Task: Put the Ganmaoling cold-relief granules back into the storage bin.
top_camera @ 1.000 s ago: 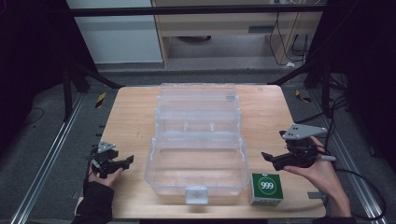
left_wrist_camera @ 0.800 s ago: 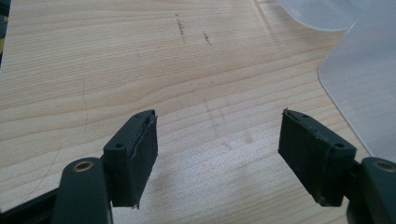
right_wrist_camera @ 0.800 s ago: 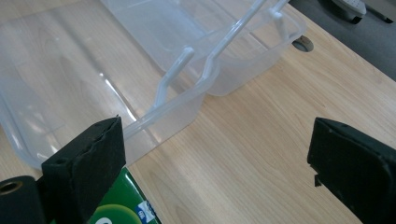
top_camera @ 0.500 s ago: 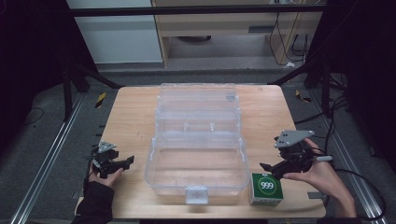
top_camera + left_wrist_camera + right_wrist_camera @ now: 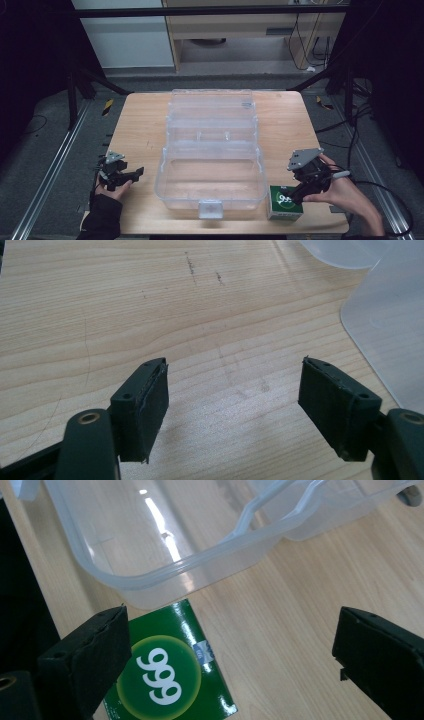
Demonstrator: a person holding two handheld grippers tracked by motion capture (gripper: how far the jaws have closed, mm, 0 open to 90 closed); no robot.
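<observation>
right gripper, jaws wide and empty, hovers over green box, probably to grasp it; left gripper rests open, empty, on worktop.

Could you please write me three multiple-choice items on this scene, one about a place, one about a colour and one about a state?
1. Where does the green box lie?
A. inside the clear bin
B. on the table, by the bin's near right corner
C. at the table's far left corner

2. What colour are the numerals on the box?
A. white
B. red
C. black

3. How does the left gripper stand?
A. shut on the box
B. shut on nothing
C. open over bare wood

Answers:
1 B: the high view shows it on the table outside the clear bin.
2 A: the right gripper view shows white "999" on a green disc.
3 C: its jaws stand wide apart with only wood between them.
</observation>
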